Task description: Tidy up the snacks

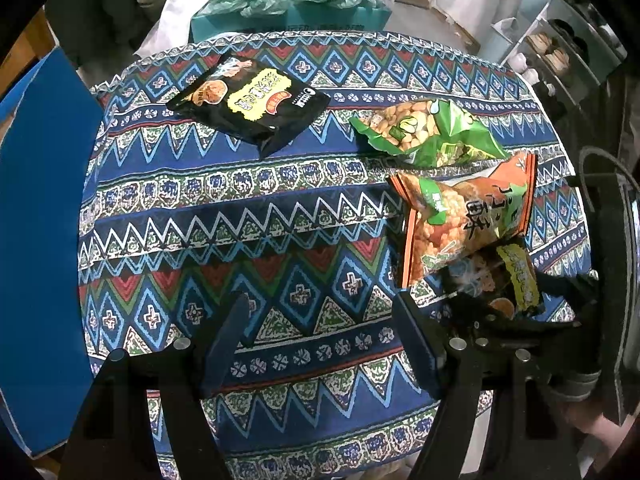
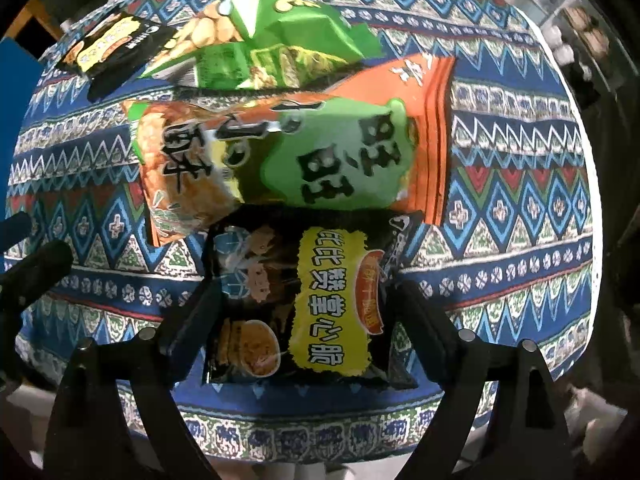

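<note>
Tablecloth (image 1: 240, 208) first — blue, zigzag-patterned, covering the round table under everything. On it the orange bag (image 2: 280, 152) is my landmark; its green panel reads 旺旺 with 小小酥 beside it. Touching its far edge lies the green bag (image 2: 272, 40), printed with nuts, its writing too small to read. Against its near edge sits a black packet (image 2: 300, 304) with a yellow label reading 心脆 at the end. Well beyond it, a second black packet (image 1: 250, 100).

My right gripper (image 2: 304, 312) straddles the near black packet, fingers wide, pads not visibly pressing. My left gripper (image 1: 320, 320) hangs open beside the orange bag, empty.
</note>
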Motion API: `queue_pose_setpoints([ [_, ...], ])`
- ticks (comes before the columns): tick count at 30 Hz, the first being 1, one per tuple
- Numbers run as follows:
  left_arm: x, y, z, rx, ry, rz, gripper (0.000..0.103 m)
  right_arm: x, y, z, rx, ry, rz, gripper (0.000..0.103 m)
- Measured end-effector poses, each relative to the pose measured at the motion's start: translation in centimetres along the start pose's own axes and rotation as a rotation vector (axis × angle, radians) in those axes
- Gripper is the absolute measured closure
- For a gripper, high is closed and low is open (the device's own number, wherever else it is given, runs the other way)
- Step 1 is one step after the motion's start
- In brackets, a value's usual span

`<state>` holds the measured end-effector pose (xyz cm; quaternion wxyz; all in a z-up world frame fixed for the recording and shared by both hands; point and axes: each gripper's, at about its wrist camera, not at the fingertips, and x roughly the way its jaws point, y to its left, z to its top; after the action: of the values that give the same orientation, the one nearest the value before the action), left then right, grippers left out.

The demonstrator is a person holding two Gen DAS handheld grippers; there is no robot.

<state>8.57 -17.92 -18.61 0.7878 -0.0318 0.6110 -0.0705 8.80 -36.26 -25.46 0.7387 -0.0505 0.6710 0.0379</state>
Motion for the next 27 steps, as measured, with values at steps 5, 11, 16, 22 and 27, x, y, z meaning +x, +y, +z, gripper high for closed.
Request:
queue_pose_setpoints([
  [5,0.2,-0.3,0.5,-0.006,0.003,-0.004,0.028,0.8,0.2,-0.4,-0.007,-0.002,0.029,0.016],
  [11,-0.2,-1.3,0.9,0.017,-0.013,-0.013,0.028,0.6,-1.2,-1.1,0.036,-0.02,0.089,0.029],
  [16,-0.5,-2.8,1.2,0.068,-0.032,-0.01,0.028,0.3,-3.4,-1.7,0.085,-0.031,0.092,0.03],
  [22,-0.8,-5.8,1.8,0.17,-0.059,-0.011,0.024,-1.0,-6.2,-2.2,0.14,-0.085,0.084,0.03],
  [27,-0.5,-8.2,2.3,0.258,-0.076,0.014,0.024,-1.9,-8.7,-2.0,0.203,-0.113,0.098,0.03],
])
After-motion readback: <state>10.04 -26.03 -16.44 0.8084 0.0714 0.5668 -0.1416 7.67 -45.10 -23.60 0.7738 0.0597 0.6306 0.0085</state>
